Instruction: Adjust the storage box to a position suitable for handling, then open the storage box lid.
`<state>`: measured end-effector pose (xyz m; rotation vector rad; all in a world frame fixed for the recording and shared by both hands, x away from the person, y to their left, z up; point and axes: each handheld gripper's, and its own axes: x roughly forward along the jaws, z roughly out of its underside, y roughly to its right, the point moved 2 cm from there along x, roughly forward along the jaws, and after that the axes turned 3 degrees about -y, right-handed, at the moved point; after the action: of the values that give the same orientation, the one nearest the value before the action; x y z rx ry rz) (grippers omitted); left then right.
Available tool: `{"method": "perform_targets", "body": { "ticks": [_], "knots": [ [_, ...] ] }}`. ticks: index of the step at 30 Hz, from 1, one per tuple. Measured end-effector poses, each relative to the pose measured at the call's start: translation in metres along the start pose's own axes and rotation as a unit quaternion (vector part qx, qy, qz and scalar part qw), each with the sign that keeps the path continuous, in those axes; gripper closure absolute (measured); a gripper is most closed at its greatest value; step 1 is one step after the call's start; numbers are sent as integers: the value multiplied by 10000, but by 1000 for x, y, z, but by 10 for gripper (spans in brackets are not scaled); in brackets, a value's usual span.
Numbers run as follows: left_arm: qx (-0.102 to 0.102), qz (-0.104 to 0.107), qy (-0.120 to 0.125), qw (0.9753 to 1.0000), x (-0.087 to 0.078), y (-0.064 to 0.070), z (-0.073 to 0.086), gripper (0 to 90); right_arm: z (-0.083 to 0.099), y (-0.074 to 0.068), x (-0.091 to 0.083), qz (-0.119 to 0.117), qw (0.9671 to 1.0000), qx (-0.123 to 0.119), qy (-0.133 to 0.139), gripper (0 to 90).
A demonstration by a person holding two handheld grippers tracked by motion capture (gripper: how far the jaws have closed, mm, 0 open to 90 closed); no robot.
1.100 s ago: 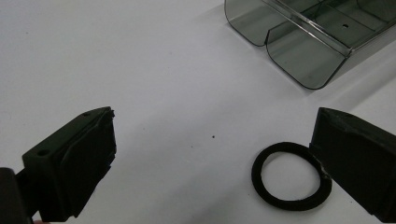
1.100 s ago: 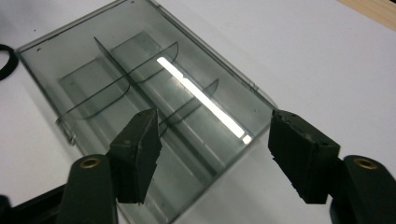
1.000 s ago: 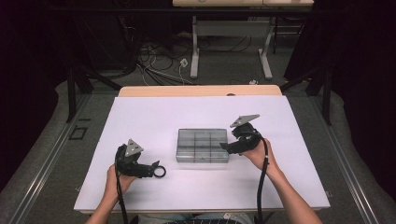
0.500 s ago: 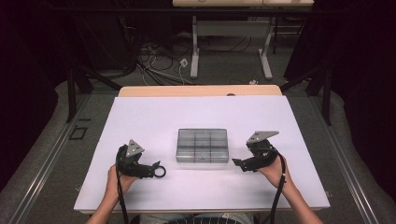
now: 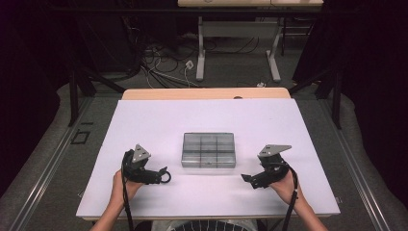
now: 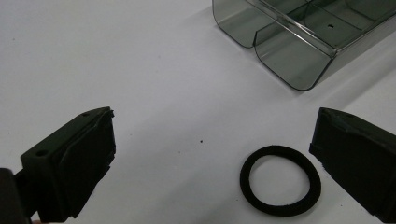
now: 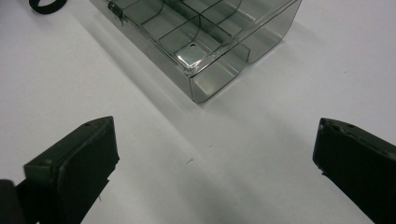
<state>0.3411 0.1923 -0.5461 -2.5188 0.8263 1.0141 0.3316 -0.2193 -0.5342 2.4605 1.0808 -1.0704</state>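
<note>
Since the earlier frames the right gripper [image 5: 251, 179] has moved off the organizer box [image 5: 209, 149] toward the person; it now sits low at the box's near-right side. Left gripper [image 5: 163, 175]: approx. same spot, near-left of the box.

Near to far, ref. = box:
- Left gripper: jaws spread wide, nothing pinched. Black rubber ring [image 6: 280, 186] lies flat on the white table [image 5: 159, 120] between the jaws, close to the right-hand jaw in the left gripper view; touching or not, cannot tell.
- Ring pos.: just off the box's near-left corner, apart from the box wall.
- Right gripper: jaws spread wide, empty, aimed at the box's near-right corner; bare table between the jaws.
- Box: clear grey, lid shut, compartments inside, centre of table.

Key relation: ring sits directly ahead of the left gripper, inside its jaw span. It is round, so no long axis to align. Left hand is far nearer than right. Judgement: next move likely a short drop and close by the left gripper.
</note>
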Motion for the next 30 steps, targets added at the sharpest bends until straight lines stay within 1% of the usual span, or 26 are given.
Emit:
{"method": "perform_targets", "body": {
  "ticks": [1,2,5,10,13,15,16,20,21,22,23,24,25,26,27,29,30],
  "knots": [
    [2,6,15,10000,0,1,0,3,0,-1,0,-8,10000,-10,-70,0],
    [4,29,16,10000,1,1,-1,3,0,-1,0,5,10000,-45,-36,0],
    [51,36,-6,10000,2,4,-2,3,0,-2,0,-12,10000,-30,-2,0],
    [52,175,-2,9998,4,10,-4,3,1,-1,-2,-41,10000,-24,25,0],
    [117,180,39,9998,2,13,-6,3,0,-3,-3,-1,9999,-47,92,0],
    [88,198,50,9998,2,14,-6,3,-1,-5,-3,-22,10000,-59,58,0],
    [106,195,74,9997,2,15,-7,3,-1,-5,-3,-24,9999,-98,54,0],
    [149,241,11,9996,3,18,-7,3,0,-4,-1,-39,9999,-146,15,0],
    [180,236,27,9996,3,18,-7,2,0,-4,-1,-37,9999,-150,6,0],
    [133,240,69,9996,3,20,-8,3,0,-4,-2,-31,9998,-172,15,0],
    [150,252,76,9995,3,21,-8,3,0,-5,-2,-28,9999,-141,16,0],
    [172,258,79,9995,2,22,-9,3,0,-5,-2,-20,9999,-168,15,0],
    [177,277,100,9994,1,23,-9,3,-1,-6,-3,-13,9999,-169,33,0],
    [176,321,79,9993,1,25,-9,3,-1,-7,-3,-27,9999,-140,-16,0],
    [196,358,108,9991,1,27,-10,3,-2,-7,-3,8,9998,-171,57,0],
    [228,426,102,9988,2,30,-11,3,-2,-7,-4,7,9998,-204,-16,0],
    [253,493,101,9984,2,32,-11,3,-2,-7,-3,38,9998,-198,14,0]
  ]
}}
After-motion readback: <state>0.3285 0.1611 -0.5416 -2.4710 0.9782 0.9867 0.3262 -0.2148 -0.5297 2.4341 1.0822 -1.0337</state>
